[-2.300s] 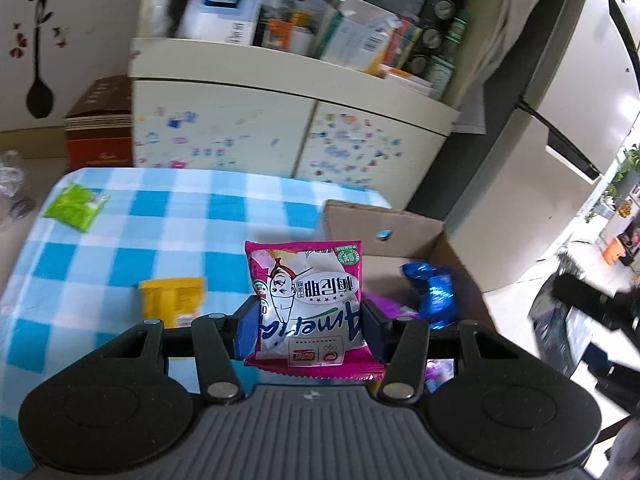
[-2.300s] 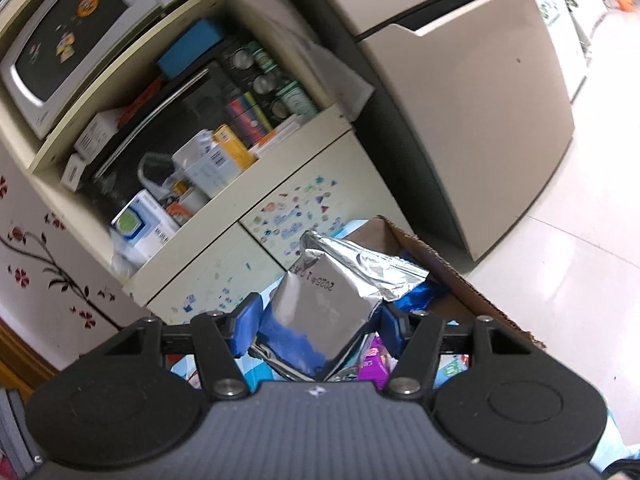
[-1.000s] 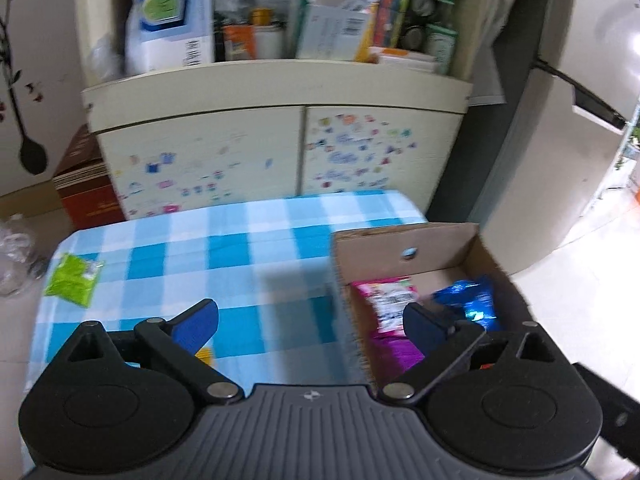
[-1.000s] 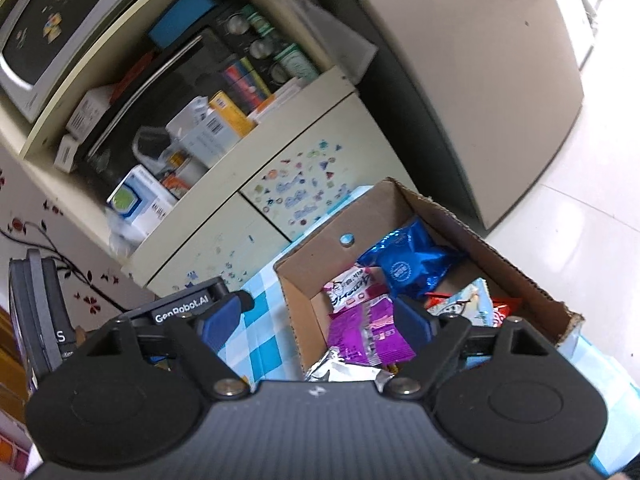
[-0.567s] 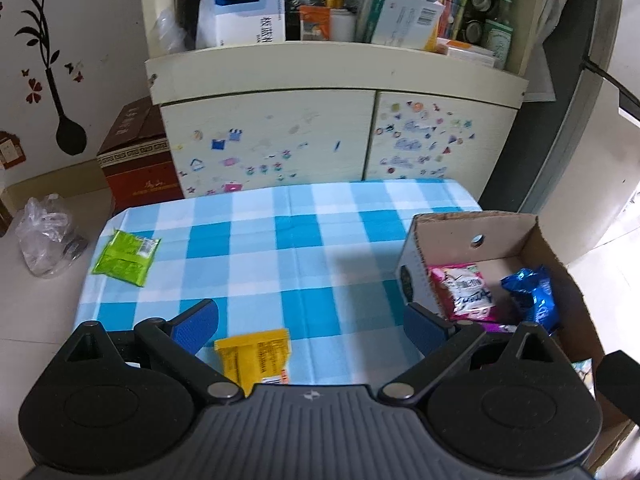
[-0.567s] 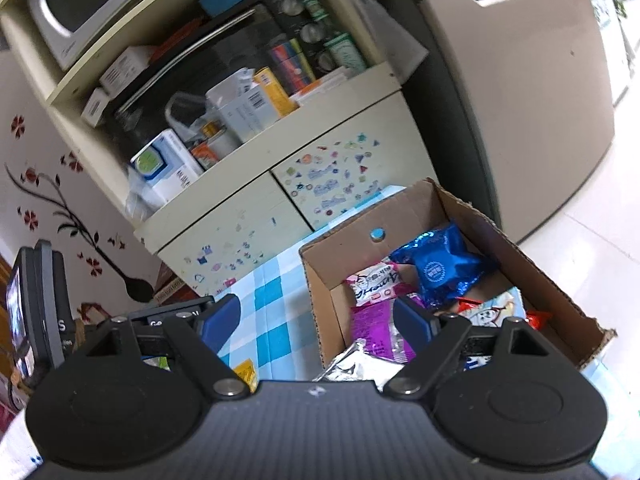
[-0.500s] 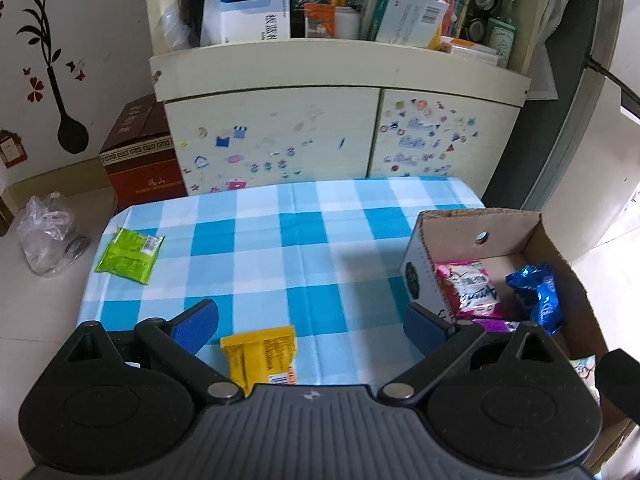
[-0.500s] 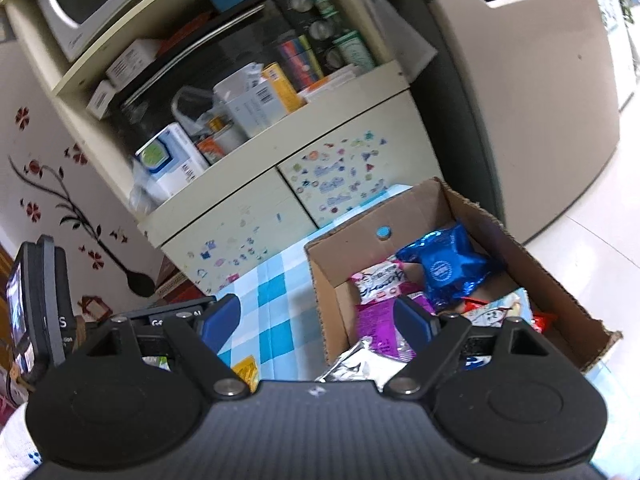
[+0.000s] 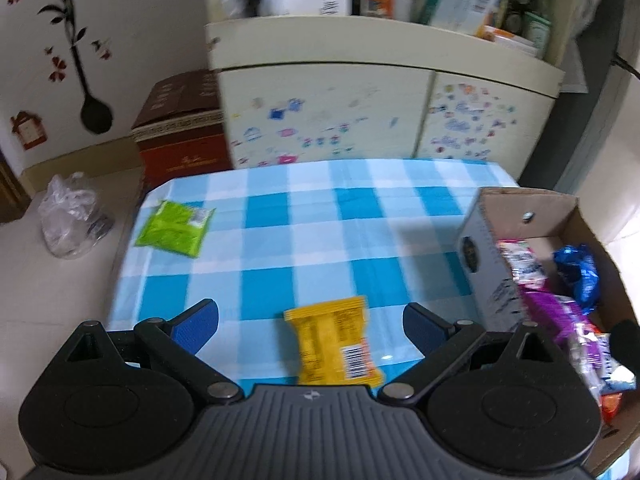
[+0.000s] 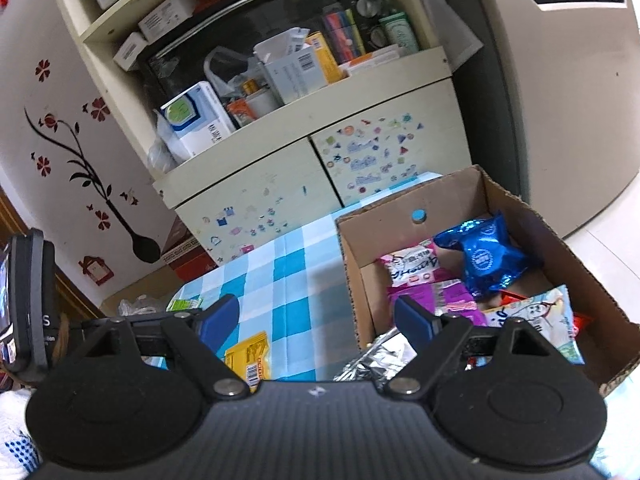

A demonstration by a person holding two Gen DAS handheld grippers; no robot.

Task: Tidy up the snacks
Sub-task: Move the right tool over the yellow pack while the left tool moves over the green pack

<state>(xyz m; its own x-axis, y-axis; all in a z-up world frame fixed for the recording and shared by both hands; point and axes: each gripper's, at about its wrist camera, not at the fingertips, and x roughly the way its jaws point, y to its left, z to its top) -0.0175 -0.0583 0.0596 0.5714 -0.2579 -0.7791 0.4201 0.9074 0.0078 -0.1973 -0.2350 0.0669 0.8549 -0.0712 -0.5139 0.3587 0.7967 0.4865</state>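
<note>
target: yellow snack packet [image 9: 334, 346], flat on the checked desk [image 9: 320, 240], near its front edge.
bearing from left tool [image 9: 310, 322]: packet sits between the two blue pads and slightly toward 5 o'clock of the midpoint; nothing touches it.
long axis: runs roughly 11 to 5 o'clock in the left wrist view, so it lies nearly along the pointing line and the narrow width faces the pads.
left tool state: pads spread wide, empty.
right tool [image 10: 316, 318] state: pads also wide apart and empty; packet shows at 7 o'clock low in that view [image 10: 250, 356], off toward its left pad.
nearer hand: judged the left, since the packet is already framed by its pads.
packet look: bright yellow film, crimped ends, barcode panel at the near right corner; thin and soft, likely to crinkle under a pinch.
second loose item: green packet [image 9: 174, 228] at 10 o'clock, far left corner of the desk, well apart.
destination: cardboard box [image 9: 528, 200] at 3 o'clock, already holding a blue bag [image 10: 486, 258], pink and purple packs.
step in hand: judged approach to the yellow packet.
</note>
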